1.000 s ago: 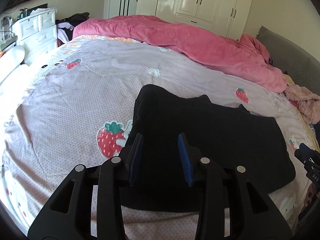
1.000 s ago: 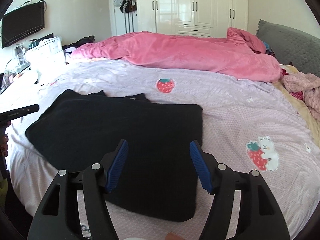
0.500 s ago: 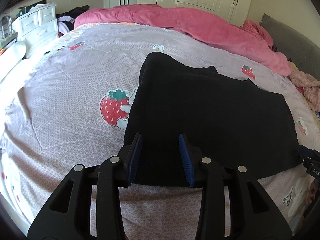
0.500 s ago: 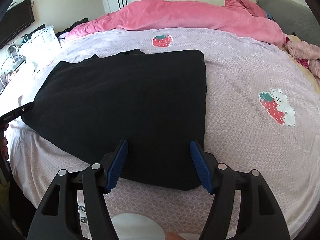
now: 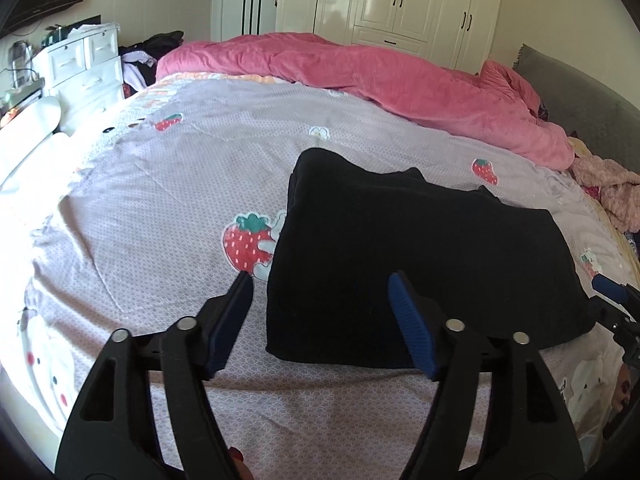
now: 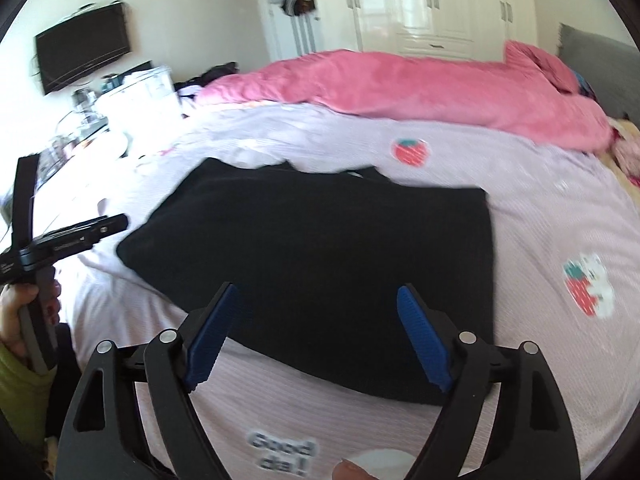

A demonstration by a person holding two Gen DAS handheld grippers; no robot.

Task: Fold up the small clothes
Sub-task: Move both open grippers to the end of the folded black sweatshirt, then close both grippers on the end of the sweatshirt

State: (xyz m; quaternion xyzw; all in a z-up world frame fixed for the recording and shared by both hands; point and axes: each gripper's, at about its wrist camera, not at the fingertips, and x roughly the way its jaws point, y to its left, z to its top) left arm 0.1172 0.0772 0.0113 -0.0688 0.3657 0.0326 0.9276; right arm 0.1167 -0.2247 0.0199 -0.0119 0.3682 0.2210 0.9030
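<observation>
I see the black garment lying flat on the lilac strawberry-print bedspread, folded into a rough rectangle, edges fairly even.

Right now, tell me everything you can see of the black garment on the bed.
The black garment is a soft, matte, knit-looking piece, folded into a rough rectangle with flaps poking out at its far edge. It lies flat on the lilac strawberry-print bedsheet, partly covering one strawberry print. Neither claw touches it.

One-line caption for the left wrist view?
Open left gripper poised over a folded black garment on a strawberry-print bedsheet.
</observation>
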